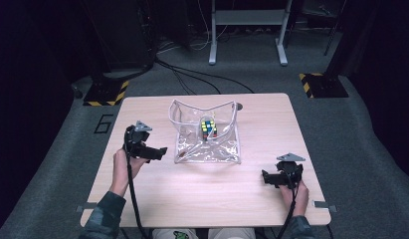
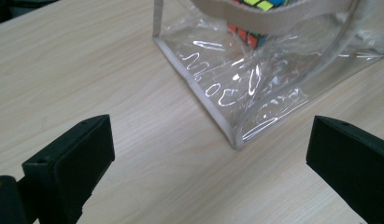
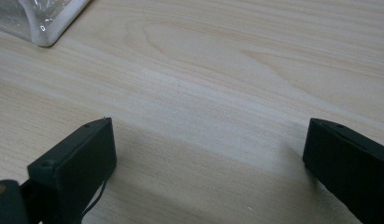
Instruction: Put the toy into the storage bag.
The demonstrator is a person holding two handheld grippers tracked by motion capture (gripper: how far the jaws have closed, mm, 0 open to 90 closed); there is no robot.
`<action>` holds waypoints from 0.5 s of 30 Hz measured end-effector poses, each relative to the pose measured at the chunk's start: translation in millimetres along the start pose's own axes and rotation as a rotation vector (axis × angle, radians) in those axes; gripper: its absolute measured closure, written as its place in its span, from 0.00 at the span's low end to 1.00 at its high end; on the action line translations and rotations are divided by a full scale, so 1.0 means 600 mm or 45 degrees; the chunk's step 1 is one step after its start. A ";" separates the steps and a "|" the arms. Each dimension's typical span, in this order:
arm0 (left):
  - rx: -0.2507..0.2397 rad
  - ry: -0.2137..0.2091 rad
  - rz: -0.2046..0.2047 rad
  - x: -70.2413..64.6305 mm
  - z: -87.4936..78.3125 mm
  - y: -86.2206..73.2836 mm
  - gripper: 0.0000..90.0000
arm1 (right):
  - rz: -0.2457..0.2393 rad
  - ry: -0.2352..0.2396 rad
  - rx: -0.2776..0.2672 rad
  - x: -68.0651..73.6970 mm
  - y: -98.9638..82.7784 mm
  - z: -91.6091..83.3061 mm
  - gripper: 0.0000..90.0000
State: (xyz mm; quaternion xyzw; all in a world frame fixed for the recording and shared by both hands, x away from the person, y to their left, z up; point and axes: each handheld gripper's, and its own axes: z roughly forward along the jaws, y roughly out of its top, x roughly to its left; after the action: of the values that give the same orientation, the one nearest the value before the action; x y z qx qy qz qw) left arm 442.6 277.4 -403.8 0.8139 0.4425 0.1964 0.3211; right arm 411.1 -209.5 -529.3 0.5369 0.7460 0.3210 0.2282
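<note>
Clear plastic pouch (image 1: 207,137) with a pale fabric trim sits a bit past the middle of the wooden table (image 1: 157,194), mouth gaping open upward. Inside it there's a Rubik's cube (image 1: 208,129), standing toward the back of the pouch; you can see yellow, blue and green stickers from the high view. From the left gripper view the cube (image 2: 248,35) shows orange and yellow-green squares through the plastic, right behind the trim band.

Left gripper (image 1: 154,152) is just beside the pouch's left edge, near its front-left corner but not touching it. Its jaws stand wide apart with nothing between them, just bare table. In its own view the pouch corner (image 2: 236,140) sits ahead, between the two jaws and a little toward the right one, still clear of both.

Right gripper (image 1: 267,177) is off to the right and closer to the person, well apart from the pouch, aimed roughly left. Jaws also spread wide, holding nothing. In the right gripper view only a corner of the pouch (image 3: 45,23) peeks in at the upper left, far ahead of the left jaw.

Each gripper is held by a hand coming in from the near table edge, cables trailing back.
</note>
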 end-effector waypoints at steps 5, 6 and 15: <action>0.009 0.001 -0.011 0.006 0.008 -0.031 0.02 | 0.002 -0.001 0.001 0.000 0.000 0.000 0.02; 0.009 0.006 -0.015 0.007 0.010 -0.039 0.02 | 0.002 0.000 0.001 0.000 0.000 0.000 0.02; 0.011 0.021 -0.061 0.022 0.017 -0.093 0.02 | 0.001 0.000 0.001 0.000 0.000 0.000 0.02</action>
State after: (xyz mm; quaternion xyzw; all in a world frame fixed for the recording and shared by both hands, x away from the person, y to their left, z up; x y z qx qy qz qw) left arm 422.8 307.2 -449.5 0.8029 0.4654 0.1933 0.3185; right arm 411.1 -209.5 -529.3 0.5372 0.7460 0.3210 0.2280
